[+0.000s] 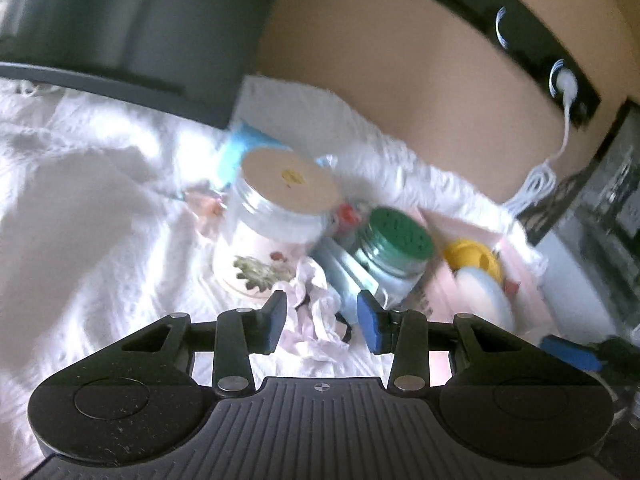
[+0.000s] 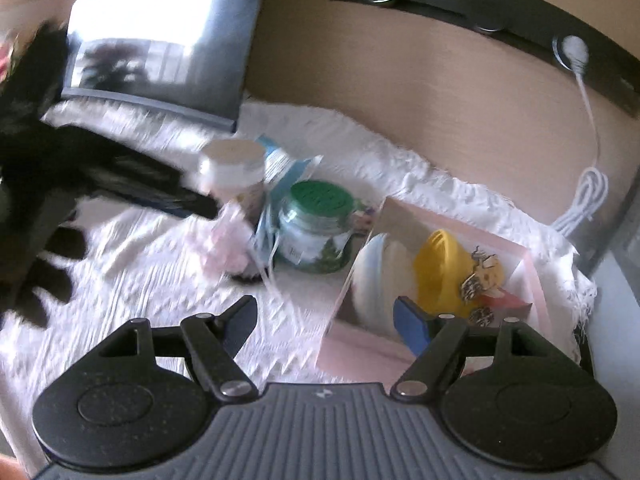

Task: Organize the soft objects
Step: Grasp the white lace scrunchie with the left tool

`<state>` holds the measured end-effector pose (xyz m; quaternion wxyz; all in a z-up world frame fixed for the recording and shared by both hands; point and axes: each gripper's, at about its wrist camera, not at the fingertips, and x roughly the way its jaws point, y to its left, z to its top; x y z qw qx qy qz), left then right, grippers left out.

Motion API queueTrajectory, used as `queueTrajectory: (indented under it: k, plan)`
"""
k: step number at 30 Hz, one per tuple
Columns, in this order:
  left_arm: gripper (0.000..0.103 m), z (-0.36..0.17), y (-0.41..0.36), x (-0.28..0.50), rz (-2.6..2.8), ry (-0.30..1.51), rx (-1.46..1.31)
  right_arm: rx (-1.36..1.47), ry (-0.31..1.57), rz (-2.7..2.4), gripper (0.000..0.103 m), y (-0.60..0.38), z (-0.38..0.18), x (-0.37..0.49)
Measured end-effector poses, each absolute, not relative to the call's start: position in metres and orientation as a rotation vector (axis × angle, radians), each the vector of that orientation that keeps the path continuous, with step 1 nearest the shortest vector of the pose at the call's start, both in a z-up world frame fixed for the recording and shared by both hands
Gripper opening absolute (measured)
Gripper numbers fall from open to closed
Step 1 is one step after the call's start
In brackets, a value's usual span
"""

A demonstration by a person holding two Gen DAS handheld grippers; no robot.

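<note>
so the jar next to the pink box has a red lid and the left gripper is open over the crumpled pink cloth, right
Not quite: the lid of the jar beside the pink box is green, not red, as both wrist views show. The rest holds: the left gripper is open with the crumpled pink cloth between its fingers in the left wrist view.
</note>
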<state>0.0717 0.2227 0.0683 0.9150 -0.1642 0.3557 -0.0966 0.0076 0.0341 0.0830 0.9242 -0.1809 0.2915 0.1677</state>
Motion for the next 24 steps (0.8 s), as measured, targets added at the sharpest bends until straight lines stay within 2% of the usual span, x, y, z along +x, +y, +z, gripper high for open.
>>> queueTrajectory:
  k: [7, 12, 14, 15, 19, 24]
  plan:
    - [0.043, 0.036, 0.203, 0.097, -0.115, 0.835, -0.181, -0.403, 0.629, 0.332, 0.075, 0.028, 0.072, -0.010]
    - [0.045, 0.028, 0.209, 0.103, -0.139, 0.844, -0.217, -0.396, 0.637, 0.295, 0.076, 0.017, 0.068, -0.015]
    - [0.034, 0.030, 0.213, 0.101, -0.149, 0.837, -0.236, -0.380, 0.638, 0.291, 0.076, 0.014, 0.068, -0.014]
    - [0.021, 0.032, 0.215, 0.099, -0.157, 0.840, -0.239, -0.373, 0.637, 0.291, 0.076, 0.014, 0.069, -0.013]
    - [0.018, 0.038, 0.226, 0.087, -0.220, 0.847, -0.273, -0.326, 0.619, 0.321, 0.075, 0.022, 0.089, 0.005]
    - [0.018, 0.061, 0.270, 0.062, -0.192, 0.799, -0.307, -0.201, 0.629, 0.419, 0.076, 0.058, 0.152, 0.077]
